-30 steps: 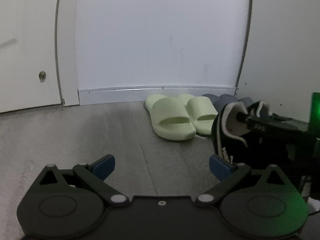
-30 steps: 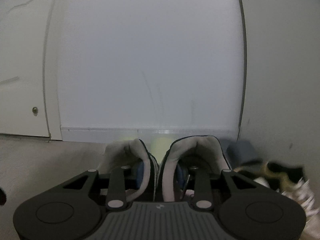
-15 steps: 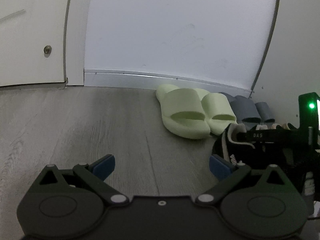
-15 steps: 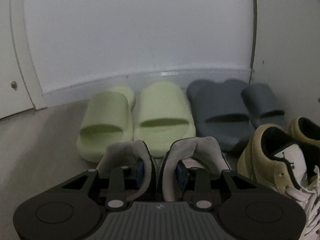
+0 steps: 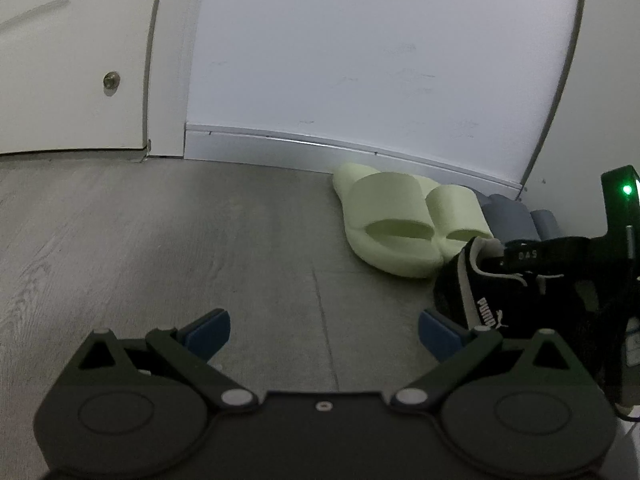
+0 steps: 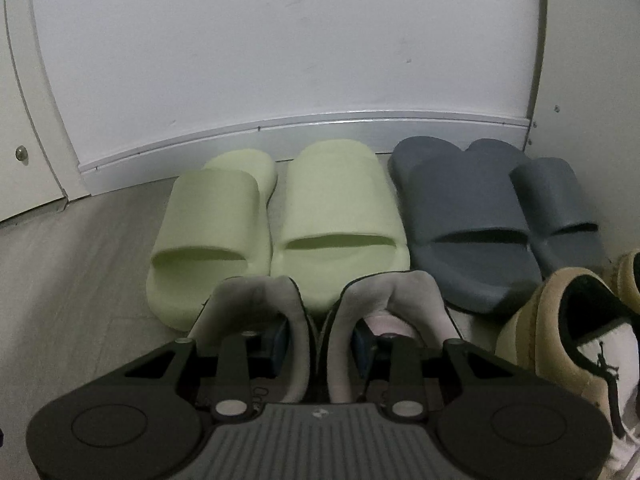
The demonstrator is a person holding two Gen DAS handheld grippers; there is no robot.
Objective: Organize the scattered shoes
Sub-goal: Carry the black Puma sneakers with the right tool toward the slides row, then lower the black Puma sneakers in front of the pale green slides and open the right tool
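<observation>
Lower centre of the right wrist view: right gripper [image 6: 318, 338] pinches the adjoining inner collars of two black sneakers [image 6: 256, 312], behind green slides [image 6: 336, 208]. Soft, light; collars hold best. Left gripper [image 5: 324, 330] gapes, empty.

Dim, flat indoor light with soft shadows; fisheye bends the wall [image 5: 380, 60] and skirting board [image 6: 304, 128], corners go black, a green lamp [image 5: 627, 189] glows, slight softness throughout

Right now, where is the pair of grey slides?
In the right wrist view, the grey slides stand against the baseboard, right of the green slides, behind the tan sneaker.
</observation>
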